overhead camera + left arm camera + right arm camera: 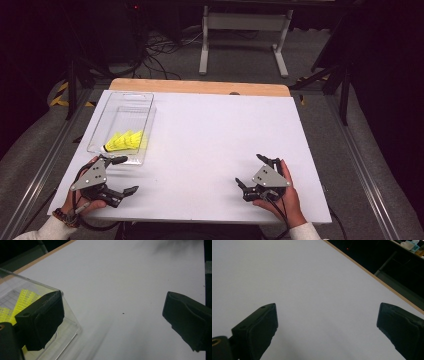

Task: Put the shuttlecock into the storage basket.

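My left gripper (pixel 122 175) spread wide with nothing in it, at the near corner of the clear box (pixel 131 102), my right gripper (pixel 250 170) likewise gaping, well off to the box's right on the white table (pixel 215 135), yellow shuttlecocks (pixel 125 141) lying inside the box's near end

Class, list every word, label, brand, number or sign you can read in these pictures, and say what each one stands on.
None can be read.
Yellow shuttlecocks in the clear box: faint rows of marks in the left gripper view, too blurred to read.
Grippers and white table: no text.
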Available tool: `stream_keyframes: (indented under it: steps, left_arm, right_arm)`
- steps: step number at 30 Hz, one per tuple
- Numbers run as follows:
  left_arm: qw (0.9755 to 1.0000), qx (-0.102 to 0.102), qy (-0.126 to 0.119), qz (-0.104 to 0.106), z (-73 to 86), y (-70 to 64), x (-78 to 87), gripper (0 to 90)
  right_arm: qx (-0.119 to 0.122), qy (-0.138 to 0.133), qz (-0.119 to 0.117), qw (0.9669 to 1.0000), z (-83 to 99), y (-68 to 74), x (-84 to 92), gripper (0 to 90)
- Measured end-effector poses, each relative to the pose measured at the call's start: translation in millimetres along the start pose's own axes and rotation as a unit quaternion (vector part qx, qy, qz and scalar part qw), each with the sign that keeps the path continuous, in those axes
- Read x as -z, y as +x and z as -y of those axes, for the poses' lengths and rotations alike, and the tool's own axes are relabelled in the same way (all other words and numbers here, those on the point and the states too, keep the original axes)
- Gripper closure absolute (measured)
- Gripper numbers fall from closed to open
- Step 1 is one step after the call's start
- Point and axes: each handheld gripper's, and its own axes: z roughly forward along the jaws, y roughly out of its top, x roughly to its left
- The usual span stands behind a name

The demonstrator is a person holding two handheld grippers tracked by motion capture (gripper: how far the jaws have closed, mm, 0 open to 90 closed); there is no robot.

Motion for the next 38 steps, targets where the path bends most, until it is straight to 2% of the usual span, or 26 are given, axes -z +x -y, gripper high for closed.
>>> stream_keyframes:
  steps: [20, 25, 34, 38]
  left_arm:
    - [1.0, -0.001, 0.001, -0.003, 0.4, 1.6, -1.2, 4.7]
    - [1.0, 0.0, 0.003, -0.001, 0.9, 3.2, -2.5, 4.7]
    - [1.0, 0.002, 0.006, 0.0, 1.0, 3.6, -4.5, 4.8]
    - [1.0, 0.002, 0.007, -0.006, 1.2, 2.8, -3.5, 4.8]
  right_arm:
    - [0.007, 0.009, -0.009, 0.9999, -0.9, 5.7, -4.6, 4.8]
    - [0.022, 0.014, -0.01, 0.9996, -1.1, 7.8, -6.4, 4.8]
    - [0.015, 0.016, -0.014, 0.9997, 1.2, 4.9, -6.9, 4.8]
    - [0.014, 0.014, -0.014, 0.9997, 0.9, 4.4, -6.7, 4.8]
